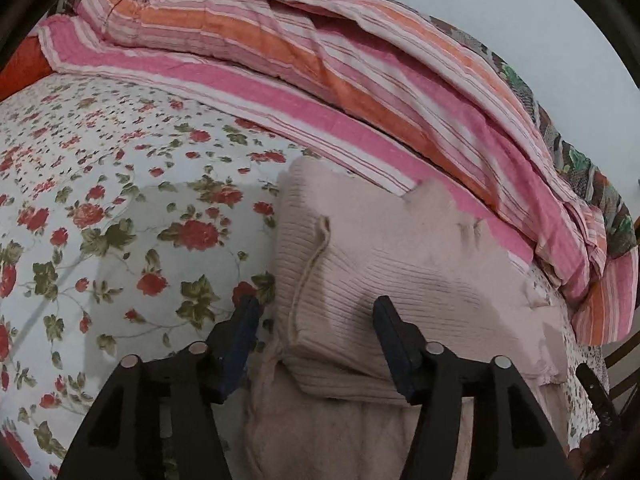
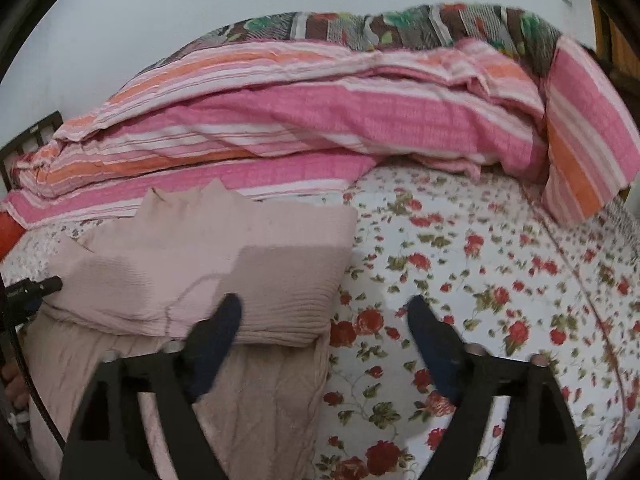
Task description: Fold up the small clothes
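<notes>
A pale pink ribbed knit garment [image 1: 384, 272] lies folded on the floral bedsheet [image 1: 120, 208], its upper part doubled over the lower part. It also shows in the right wrist view [image 2: 208, 268]. My left gripper [image 1: 316, 308] is open and empty, its jaws straddling the garment's left edge from just above. My right gripper [image 2: 324, 312] is open and empty, its jaws straddling the garment's right edge. A drawstring [image 1: 316, 256] runs down the knit. The tip of my left gripper shows at the left edge of the right wrist view [image 2: 40, 286].
A pink and orange striped quilt [image 1: 320, 92] is piled along the back of the bed, also in the right wrist view [image 2: 320, 120]. A patterned brown and green blanket [image 2: 400, 28] lies behind it against the grey wall. The floral sheet [image 2: 500, 280] spreads to the right.
</notes>
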### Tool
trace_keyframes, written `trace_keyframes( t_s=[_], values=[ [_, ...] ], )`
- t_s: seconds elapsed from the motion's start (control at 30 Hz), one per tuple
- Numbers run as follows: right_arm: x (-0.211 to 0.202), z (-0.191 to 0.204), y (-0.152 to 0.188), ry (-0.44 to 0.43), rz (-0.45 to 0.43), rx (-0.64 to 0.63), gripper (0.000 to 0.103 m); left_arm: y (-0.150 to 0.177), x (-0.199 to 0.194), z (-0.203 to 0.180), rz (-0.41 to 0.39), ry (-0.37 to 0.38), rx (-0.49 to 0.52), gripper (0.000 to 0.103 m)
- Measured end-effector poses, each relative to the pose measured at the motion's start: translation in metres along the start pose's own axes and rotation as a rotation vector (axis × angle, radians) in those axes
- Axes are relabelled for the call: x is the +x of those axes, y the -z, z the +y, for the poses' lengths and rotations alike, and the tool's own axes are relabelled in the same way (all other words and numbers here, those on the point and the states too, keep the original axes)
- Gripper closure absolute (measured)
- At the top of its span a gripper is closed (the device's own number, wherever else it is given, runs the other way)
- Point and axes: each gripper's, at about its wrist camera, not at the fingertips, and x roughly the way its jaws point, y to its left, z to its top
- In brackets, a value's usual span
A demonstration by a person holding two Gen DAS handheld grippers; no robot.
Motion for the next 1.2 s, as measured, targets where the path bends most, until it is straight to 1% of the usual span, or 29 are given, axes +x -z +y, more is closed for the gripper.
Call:
trace_keyframes(
  t_s=[0.03, 0.1, 0.17, 0.27, 0.3, 0.37, 0.47, 0.53, 0.57, 0.63, 0.73, 0.87, 0.93, 1.1, 1.2],
  values=[
    [0.001, 0.0, 0.0, 0.001, 0.004, 0.0, 0.016, 0.001, 0.0, -0.002, -0.001, -0.01, 0.009, 0.045],
    [0.004, 0.0, -0.003, 0.007, 0.043, 0.016, 0.016, 0.002, 0.001, -0.004, -0.005, -0.021, 0.017, 0.045],
    [0.005, -0.003, -0.005, 0.016, 0.052, 0.037, 0.016, 0.003, 0.0, -0.005, -0.008, -0.025, 0.016, 0.045],
    [-0.002, -0.01, -0.003, -0.007, -0.016, 0.047, 0.016, 0.003, 0.0, -0.006, -0.006, -0.031, 0.022, 0.045],
    [-0.006, -0.013, -0.003, -0.034, -0.045, 0.039, 0.016, 0.003, 0.0, -0.007, -0.005, -0.038, 0.029, 0.045],
    [-0.009, -0.015, -0.003, -0.059, -0.059, 0.035, 0.016, 0.003, -0.001, -0.01, -0.003, -0.047, 0.044, 0.045],
    [-0.008, -0.018, -0.005, -0.024, -0.064, 0.031, 0.016, 0.003, -0.002, -0.012, 0.0, -0.05, 0.059, 0.045],
    [-0.006, -0.02, -0.004, 0.007, -0.047, 0.032, 0.016, 0.004, -0.002, -0.013, 0.002, -0.05, 0.064, 0.045],
    [-0.003, -0.022, -0.004, 0.033, -0.015, 0.046, 0.016, 0.004, -0.002, -0.013, 0.005, -0.052, 0.068, 0.045],
    [0.001, -0.025, -0.002, 0.047, 0.014, 0.063, 0.016, 0.005, -0.002, -0.015, 0.009, -0.059, 0.085, 0.045],
    [0.004, -0.026, 0.003, 0.06, 0.01, 0.089, 0.016, 0.007, -0.002, -0.018, 0.007, -0.075, 0.107, 0.045],
    [0.006, -0.021, 0.007, 0.059, 0.005, 0.066, 0.018, 0.007, -0.001, -0.018, 0.007, -0.079, 0.115, 0.045],
    [0.006, -0.02, 0.01, 0.065, -0.003, 0.061, 0.021, 0.007, -0.001, -0.018, 0.007, -0.075, 0.113, 0.044],
    [0.01, -0.015, 0.011, 0.053, 0.023, 0.043, 0.025, 0.007, 0.0, -0.017, 0.007, -0.06, 0.116, 0.041],
    [0.015, -0.01, 0.013, 0.045, 0.047, 0.021, 0.031, 0.007, 0.0, -0.018, 0.01, -0.06, 0.124, 0.039]
  ],
)
